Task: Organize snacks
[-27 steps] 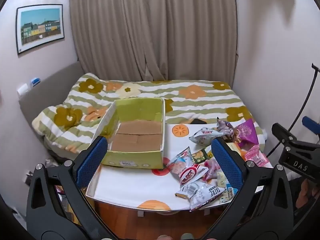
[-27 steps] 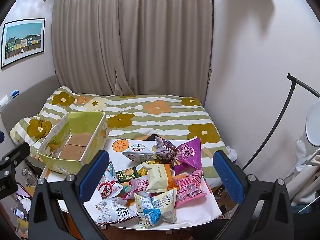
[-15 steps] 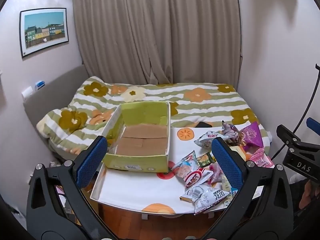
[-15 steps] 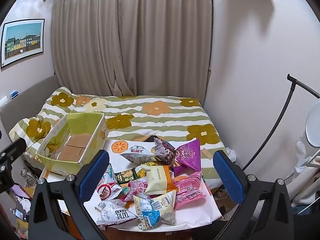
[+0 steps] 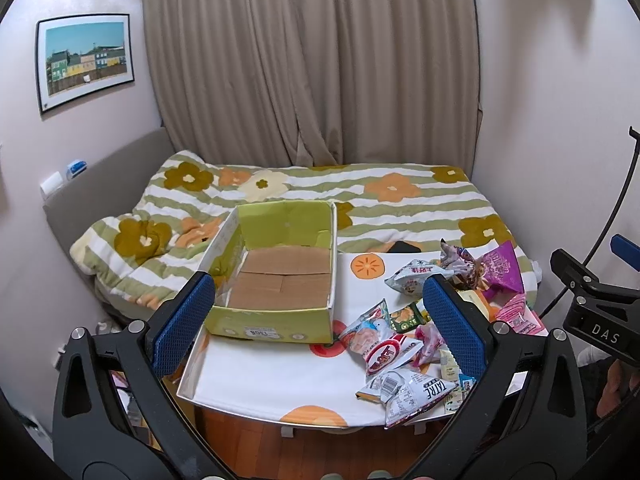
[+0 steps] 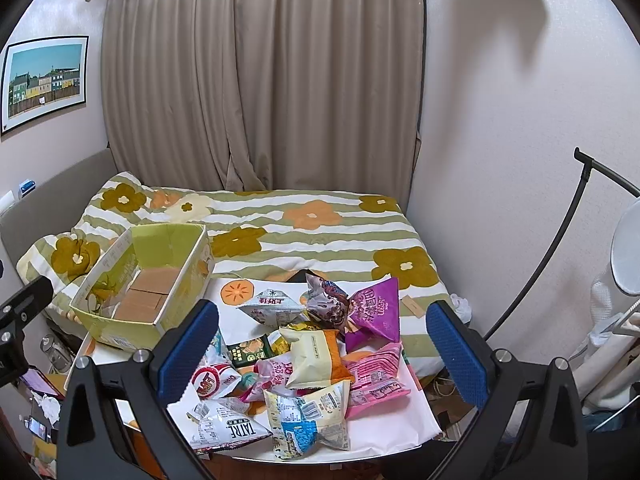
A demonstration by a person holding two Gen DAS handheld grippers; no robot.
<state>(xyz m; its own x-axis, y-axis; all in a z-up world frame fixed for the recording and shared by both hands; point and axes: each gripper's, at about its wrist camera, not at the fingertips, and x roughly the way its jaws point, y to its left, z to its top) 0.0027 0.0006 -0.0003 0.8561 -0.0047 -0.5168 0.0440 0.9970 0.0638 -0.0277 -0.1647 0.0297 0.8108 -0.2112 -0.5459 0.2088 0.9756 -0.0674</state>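
An empty green cardboard box (image 5: pixel 280 280) (image 6: pixel 148 284) with a brown floor stands on the left of a small white table (image 5: pixel 256 376) (image 6: pixel 404 428). A pile of snack packets (image 5: pixel 404 344) (image 6: pixel 316 364) lies on the table's right half, among them a purple bag (image 6: pixel 376 312), a pink packet (image 6: pixel 376 376) and a white TATRE packet (image 5: pixel 416 392) (image 6: pixel 228 428). My left gripper (image 5: pixel 316 332) is open and empty, held before the table's near edge. My right gripper (image 6: pixel 320 352) is open and empty, above the near side of the pile.
A bed with a striped flower quilt (image 5: pixel 360 196) (image 6: pixel 304 224) lies right behind the table. Curtains (image 5: pixel 312 64) hang at the back. A black lamp stand (image 6: pixel 592 184) curves at the right. My right gripper's body (image 5: pixel 600 312) shows at the left wrist view's right edge.
Both grippers have drawn back and up a little from the table, so box and snacks look smaller and lower. Both stay open. Nothing on the table has moved.
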